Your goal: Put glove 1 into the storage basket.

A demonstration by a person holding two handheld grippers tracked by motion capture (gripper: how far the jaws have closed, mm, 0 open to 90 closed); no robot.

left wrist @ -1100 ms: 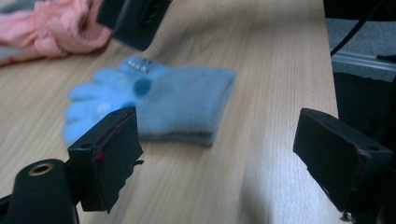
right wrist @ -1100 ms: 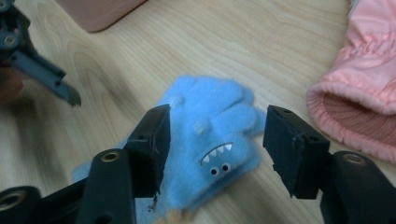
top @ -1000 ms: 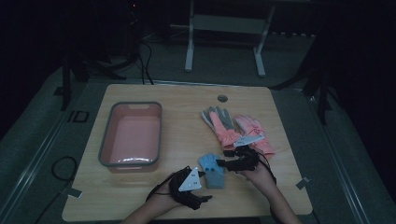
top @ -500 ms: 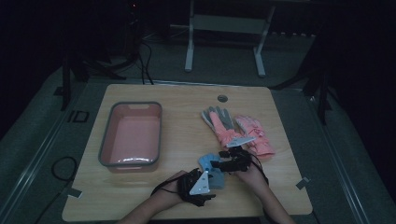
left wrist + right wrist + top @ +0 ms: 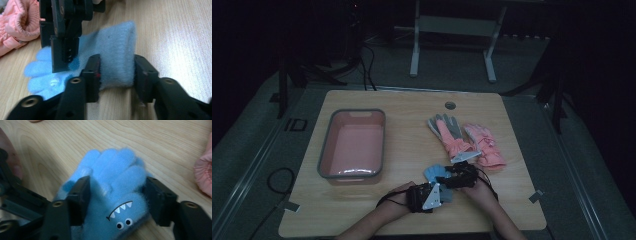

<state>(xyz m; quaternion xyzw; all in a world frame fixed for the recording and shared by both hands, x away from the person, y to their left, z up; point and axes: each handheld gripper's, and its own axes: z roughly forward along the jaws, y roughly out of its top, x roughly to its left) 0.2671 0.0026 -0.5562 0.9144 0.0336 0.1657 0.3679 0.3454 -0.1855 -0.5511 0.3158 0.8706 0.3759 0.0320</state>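
A fluffy blue glove (image 5: 433, 173) with a shark face lies near the table's front edge. My left gripper (image 5: 443, 193) has its jaws on either side of the glove's cuff (image 5: 116, 50); they have just been closing and the pads press into the fabric. In the left gripper view its own tips (image 5: 117, 68) squeeze the cuff. My right gripper (image 5: 446, 178) comes from the right over the glove's finger end. In the right gripper view its jaws (image 5: 116, 191) have just been closing and pinch the glove (image 5: 112, 170) above the printed eyes and teeth.
A pink tub with a grey rim (image 5: 324, 156) stands at the left of the table. A grey and pink glove (image 5: 447, 131) and a pink glove (image 5: 485, 147) lie at the right, close behind the right hand. A round cable hole (image 5: 450, 105) sits near the far edge.
Both hands have drawn together over the blue glove. The left gripper slid right onto the cuff and the right one sank onto the fingers.
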